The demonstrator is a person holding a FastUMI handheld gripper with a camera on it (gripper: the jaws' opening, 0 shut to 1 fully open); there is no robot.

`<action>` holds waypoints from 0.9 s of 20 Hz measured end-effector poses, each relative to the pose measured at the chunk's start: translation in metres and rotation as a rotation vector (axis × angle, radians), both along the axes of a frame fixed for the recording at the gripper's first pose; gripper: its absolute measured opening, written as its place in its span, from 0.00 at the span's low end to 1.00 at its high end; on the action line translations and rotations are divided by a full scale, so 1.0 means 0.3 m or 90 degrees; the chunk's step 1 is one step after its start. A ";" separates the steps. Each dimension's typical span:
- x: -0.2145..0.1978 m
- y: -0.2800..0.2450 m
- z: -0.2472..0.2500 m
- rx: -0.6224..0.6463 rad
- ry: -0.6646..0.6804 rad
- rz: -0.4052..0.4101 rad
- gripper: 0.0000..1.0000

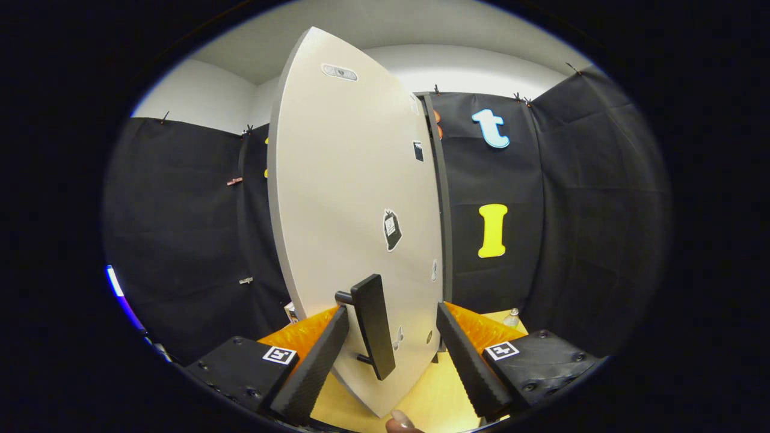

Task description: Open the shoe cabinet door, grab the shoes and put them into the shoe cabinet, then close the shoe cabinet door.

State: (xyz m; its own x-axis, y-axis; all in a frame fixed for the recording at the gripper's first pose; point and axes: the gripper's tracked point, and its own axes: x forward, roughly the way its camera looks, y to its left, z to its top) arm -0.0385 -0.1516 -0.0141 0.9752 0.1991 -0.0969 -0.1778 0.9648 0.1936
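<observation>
We had the tool [391, 355] spread open around the bar handle [374, 325] of the shoe cabinet door [349, 198]. The handle stood between the two fingers [313, 367], nearer one of them, and we could not tell whether that finger touched it; the other finger stood clearly apart, so nothing was clamped. The door itself was a tall pale panel, seen at an angle and nearly edge-on along its dark side strip, which we judged to mean it was swung at least partly out from the cabinet. Its lower corner hung over the light wooden counter [433, 397] just ahead of the fingers. A fingertip [400, 421] of the person holding the tool showed below.

As for progress, we took this to be the opening step, either under way or just finishing. We saw no shoes and no cabinet interior, so we judged that fetching the shoes, setting them inside and shutting the door all remained.
</observation>
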 end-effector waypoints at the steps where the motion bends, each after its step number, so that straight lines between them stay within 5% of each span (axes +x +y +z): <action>1: 0.012 0.027 0.000 0.007 0.003 0.000 0.98; 18: 0.183 0.536 0.035 -0.013 -0.026 0.029 0.98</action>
State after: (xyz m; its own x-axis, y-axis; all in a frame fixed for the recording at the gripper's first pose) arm 0.0165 0.0092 -0.0036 0.9683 0.2417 -0.0625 -0.2288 0.9593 0.1655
